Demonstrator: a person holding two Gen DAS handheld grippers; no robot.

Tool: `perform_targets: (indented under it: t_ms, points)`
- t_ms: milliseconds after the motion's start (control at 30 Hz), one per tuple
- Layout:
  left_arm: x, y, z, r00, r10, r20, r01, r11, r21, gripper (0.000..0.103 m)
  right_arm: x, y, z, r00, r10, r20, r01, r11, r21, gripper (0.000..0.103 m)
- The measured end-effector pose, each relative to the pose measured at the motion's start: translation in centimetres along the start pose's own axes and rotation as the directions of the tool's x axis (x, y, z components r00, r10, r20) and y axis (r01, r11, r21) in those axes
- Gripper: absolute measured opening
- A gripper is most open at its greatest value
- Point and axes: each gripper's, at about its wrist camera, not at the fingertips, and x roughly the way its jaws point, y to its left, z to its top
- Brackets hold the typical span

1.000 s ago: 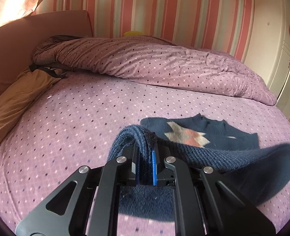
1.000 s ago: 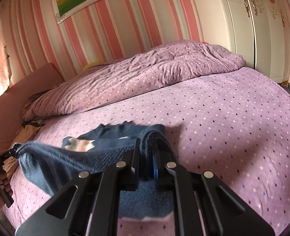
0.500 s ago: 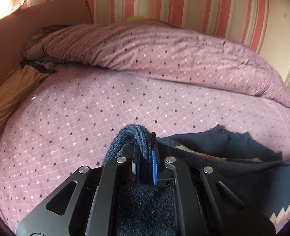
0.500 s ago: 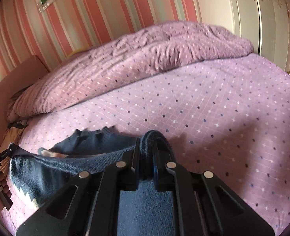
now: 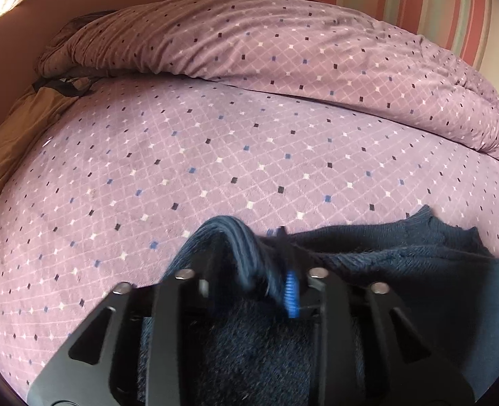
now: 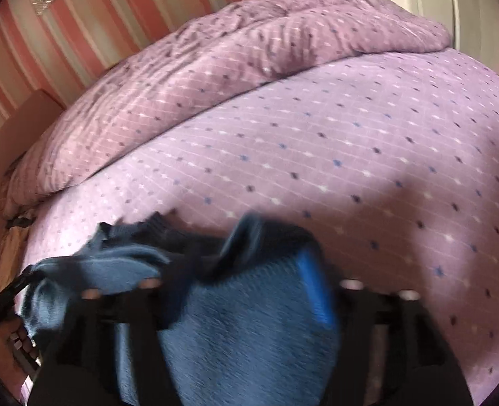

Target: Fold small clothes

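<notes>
A small navy knitted sweater [image 5: 402,253] lies low on the purple bed sheet [image 5: 215,155], folded over on itself. My left gripper [image 5: 249,270] has its jaws spread apart, with a fold of the sweater lying loose between them. In the right wrist view the same sweater [image 6: 242,321] fills the foreground. My right gripper [image 6: 246,270] also stands open, and the sweater's hem bulges up between its blurred fingers. The left gripper shows at the left edge of the right wrist view [image 6: 2,297], at the sweater's other corner.
A bunched purple duvet [image 5: 300,50] runs along the back of the bed. A brown cloth [image 5: 9,142] and a dark strap lie at the left edge by the headboard [image 5: 12,44]. A white wardrobe [image 6: 469,6] stands at the right.
Both grippers carried the sweater's hem forward and down over its upper part, hiding the patterned front. Both jaws, shut on the hem before, have now spread open.
</notes>
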Motion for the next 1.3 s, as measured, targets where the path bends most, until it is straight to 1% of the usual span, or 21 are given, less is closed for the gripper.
perform_targets:
  t_ms: [33,67,100,133,167,233,267,300,433,500,567,633,733,800,900,967,1033,1100,1167,1233,1300]
  points:
    - [-0.1,-0.1,0.2,1.0,0.013,0.013,-0.013,1.0,0.005,0.062,-0.2,0.4,0.2,1.0,-0.018,0.02,0.018,1.0,-0.02,0.082]
    - [-0.2,-0.2,0.4,0.999,0.046,0.029,-0.047,0.999,0.008,0.08,-0.5,0.9,0.4,0.998,-0.048,0.046,0.051,0.998,-0.046,0.082]
    - [-0.7,0.0,0.7,0.992,0.1,0.075,-0.101,0.995,0.003,0.1,-0.8,1.2,0.8,0.996,-0.062,0.061,0.066,0.996,-0.064,0.082]
    - [-1.2,0.3,0.9,0.988,0.12,0.102,-0.12,0.993,-0.001,0.099,-0.9,1.2,1.1,0.997,-0.058,0.06,0.062,0.996,-0.065,0.082]
    - [-1.4,0.5,1.2,0.985,0.131,0.108,-0.132,0.991,0.0,0.1,-1.3,1.2,1.5,0.997,-0.047,0.059,0.051,0.997,-0.064,0.082]
    - [-1.8,0.9,1.5,0.988,0.123,0.098,-0.125,0.992,0.013,0.099,-2.6,1.4,1.8,0.995,-0.053,0.086,0.06,0.994,-0.087,0.082]
    - [-2.5,1.0,1.5,0.985,0.126,0.115,-0.13,0.991,0.028,0.099,-3.3,1.6,1.8,0.994,-0.051,0.099,0.061,0.993,-0.101,0.082]
    - [-3.1,1.1,1.4,0.984,0.119,0.13,-0.125,0.991,0.041,0.099,-4.0,1.7,1.8,0.993,-0.046,0.106,0.057,0.992,-0.112,0.082]
    - [-4.6,0.8,0.6,0.989,0.043,0.142,-0.058,0.993,0.101,0.1,-6.1,2.6,0.9,0.994,-0.009,0.112,0.027,0.987,-0.157,0.083]
    - [-4.5,0.2,0.1,0.992,0.019,0.121,-0.036,0.989,0.14,0.1,-6.2,3.3,0.2,0.996,0.011,0.089,0.006,0.982,-0.187,0.083]
    - [-3.8,0.0,-0.2,0.995,0.018,0.094,-0.032,0.988,0.15,0.1,-5.5,3.8,-0.2,0.998,0.001,0.064,0.013,0.978,-0.21,0.083]
    - [-3.2,0.4,-0.3,0.996,0.012,0.086,-0.023,0.991,0.13,0.1,-4.3,4.2,-0.5,0.999,-0.014,0.037,0.022,0.975,-0.223,0.083]
    - [-1.8,0.3,-0.2,0.997,0.029,0.077,-0.04,0.988,0.147,0.1,-2.2,4.9,-0.5,0.999,-0.041,0.004,0.041,0.971,-0.235,0.083]
    - [-0.9,0.1,-0.1,0.998,0.008,0.061,-0.018,0.986,0.163,0.1,-1.2,5.4,-0.5,1.0,-0.025,-0.009,0.022,0.968,-0.248,0.083]
    - [0.5,-0.2,0.0,0.999,-0.034,0.023,0.029,0.986,0.162,0.1,0.3,6.1,-0.1,0.999,0.029,-0.036,-0.037,0.968,-0.248,0.083]
    - [1.9,-0.6,-0.1,1.0,-0.028,-0.014,0.029,0.983,0.18,0.1,2.0,6.0,0.0,0.998,-0.022,-0.067,0.004,0.967,-0.254,0.083]
    - [2.9,-0.8,-0.2,0.999,-0.02,-0.042,0.028,0.982,0.187,0.1,3.7,5.3,-0.1,0.992,-0.059,-0.112,0.031,0.972,-0.233,0.083]
    - [4.0,-0.8,-0.4,0.997,-0.018,-0.07,0.031,0.982,0.184,0.1,4.9,4.7,-0.3,0.987,-0.062,-0.15,0.029,0.976,-0.216,0.083]
    - [4.7,-0.9,-0.5,0.997,-0.012,-0.082,0.027,0.983,0.182,0.1,6.2,4.5,-0.8,0.979,-0.077,-0.191,0.032,0.973,-0.228,0.083]
    - [5.2,-0.9,-0.7,0.996,-0.016,-0.091,0.032,0.984,0.176,0.1,7.0,4.7,-1.3,0.975,-0.096,-0.201,0.042,0.965,-0.259,0.085]
    - [5.2,-0.7,-0.8,0.996,-0.023,-0.088,0.037,0.985,0.166,0.1,7.1,4.8,-1.4,0.975,-0.103,-0.196,0.048,0.963,-0.264,0.085]
